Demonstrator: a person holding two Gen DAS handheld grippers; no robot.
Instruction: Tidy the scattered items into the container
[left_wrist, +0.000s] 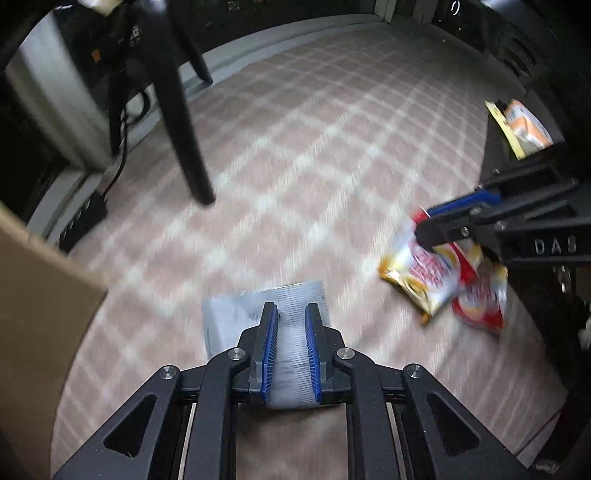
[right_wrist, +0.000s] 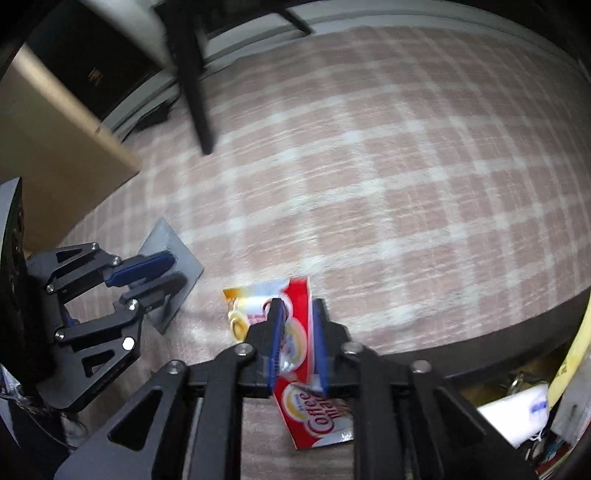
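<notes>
While the cardboard box (left_wrist: 40, 314) stands aside, both grippers clamp packets.

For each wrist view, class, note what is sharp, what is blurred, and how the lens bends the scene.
Left wrist view: the left gripper is sharp, while the pink checked rug and red-and-yellow snack packets smear with motion; lines bow outward. Right wrist view: the right gripper and its red-and-white Coffee-mate sachet blur slightly; the rug curves, corners go dark.
</notes>
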